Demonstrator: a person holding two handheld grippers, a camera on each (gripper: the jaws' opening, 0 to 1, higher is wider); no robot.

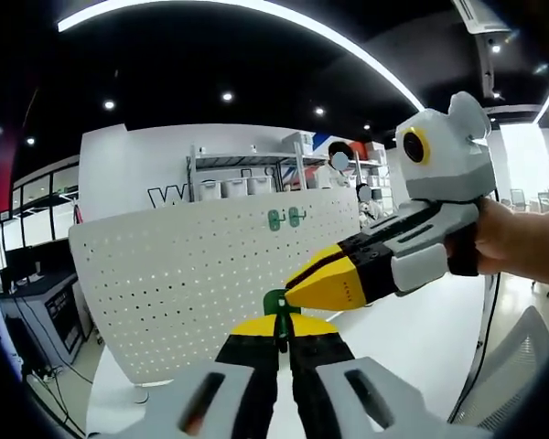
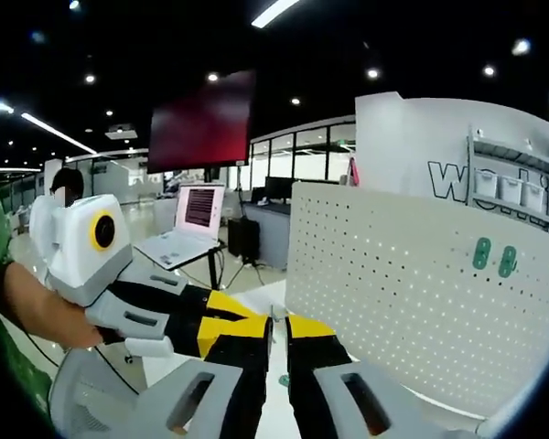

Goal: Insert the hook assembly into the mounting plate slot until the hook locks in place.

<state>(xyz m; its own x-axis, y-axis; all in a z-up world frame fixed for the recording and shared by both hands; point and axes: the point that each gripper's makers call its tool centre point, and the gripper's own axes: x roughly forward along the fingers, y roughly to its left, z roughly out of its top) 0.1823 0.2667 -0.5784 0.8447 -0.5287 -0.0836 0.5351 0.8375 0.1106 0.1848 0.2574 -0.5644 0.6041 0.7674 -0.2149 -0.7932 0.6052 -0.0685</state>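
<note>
A small green hook (image 1: 274,303) is pinched between the yellow tips of my left gripper (image 1: 280,327), which is shut on it in front of the white perforated mounting plate (image 1: 183,274). My right gripper (image 1: 293,290) comes in from the right, held by a hand, and its closed yellow tip meets the same hook. In the right gripper view its jaws (image 2: 279,331) stand nearly together, with a bit of green hook (image 2: 284,380) in the narrow gap. The left gripper (image 2: 242,331) lies against them from the left. The mounting plate (image 2: 393,283) stands upright to the right.
Two more green hooks (image 1: 285,218) hang near the plate's top edge, also seen as green hooks (image 2: 494,257) at the far right. A white table (image 1: 412,338) lies below. Shelving with bins (image 1: 247,178) stands behind, and a laptop (image 2: 188,224) sits on a stand at left.
</note>
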